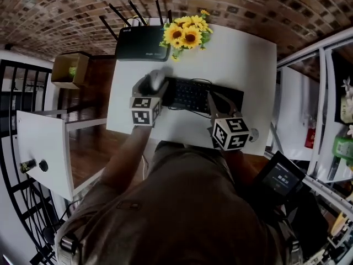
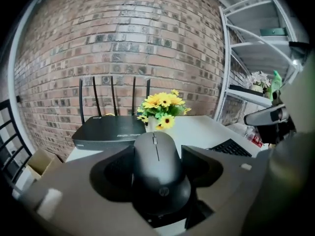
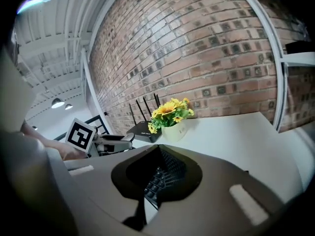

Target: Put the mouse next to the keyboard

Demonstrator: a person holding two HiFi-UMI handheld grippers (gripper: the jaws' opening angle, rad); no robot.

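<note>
- The mouse [image 2: 157, 173] was gripped between the jaws of the left gripper [image 2: 158, 163], one jaw pressed against each side.
- It was held just beside the left end of the keyboard [image 1: 201, 95], over the table [image 1: 242, 59].
- The right gripper [image 3: 158, 149] was closed, with nothing held, above the keyboard.

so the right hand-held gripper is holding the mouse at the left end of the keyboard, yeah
Not quite. It is the left hand-held gripper, not the right, that is shut on the mouse; the left gripper view shows it between the jaws. The rest holds: the mouse is at the left end of the keyboard.
</note>
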